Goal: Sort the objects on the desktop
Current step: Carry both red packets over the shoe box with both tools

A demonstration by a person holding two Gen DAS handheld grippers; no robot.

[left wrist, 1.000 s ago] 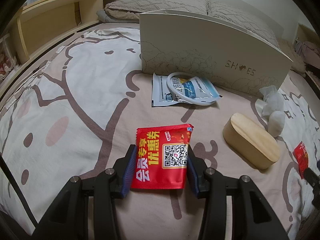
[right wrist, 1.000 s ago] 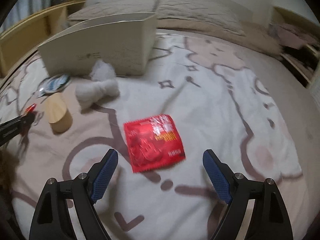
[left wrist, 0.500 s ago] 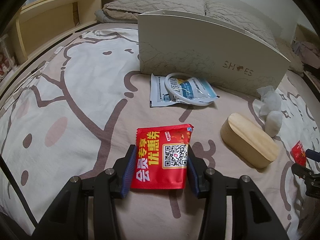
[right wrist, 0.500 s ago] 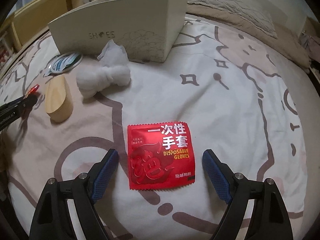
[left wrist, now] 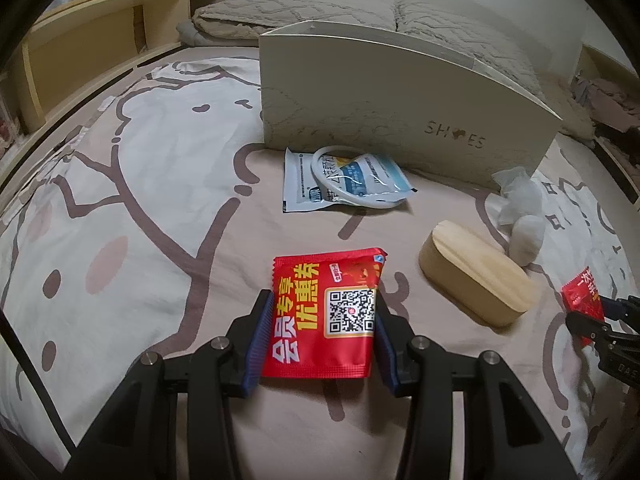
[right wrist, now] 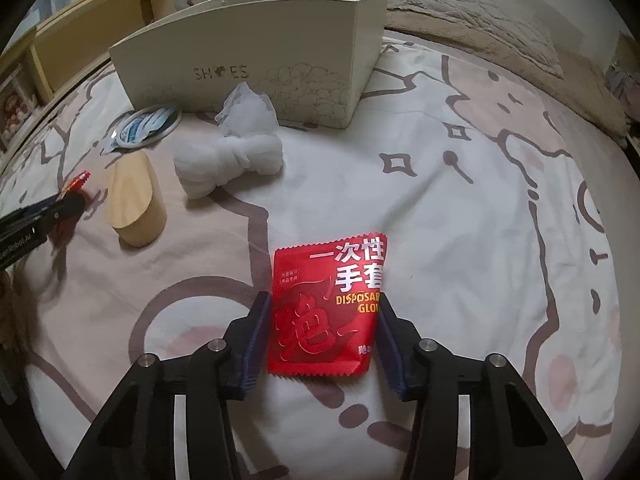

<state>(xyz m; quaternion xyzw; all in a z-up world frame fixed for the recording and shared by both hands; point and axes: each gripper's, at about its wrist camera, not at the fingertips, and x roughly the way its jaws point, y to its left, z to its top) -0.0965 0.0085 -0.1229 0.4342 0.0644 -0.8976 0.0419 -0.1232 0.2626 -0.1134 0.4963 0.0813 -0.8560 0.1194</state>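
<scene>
Red packets two, QR packet in left gripper, glove packet in right gripper

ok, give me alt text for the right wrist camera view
The right gripper grips a red disposable-gloves packet on a cartoon-print bedsheet. Behind lie a knotted white cloth, a wooden oval box and a white shoe box; the left gripper enters at left.

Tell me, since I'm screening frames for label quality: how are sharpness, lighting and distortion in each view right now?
Left wrist: dim warm light, QR packet between the left gripper pads sharp, shoe box bowed by fisheye, dark corner vignette. Right wrist: glove packet in the right gripper crisp, slight sheen on the foil, soft shadows, edges curved.
</scene>
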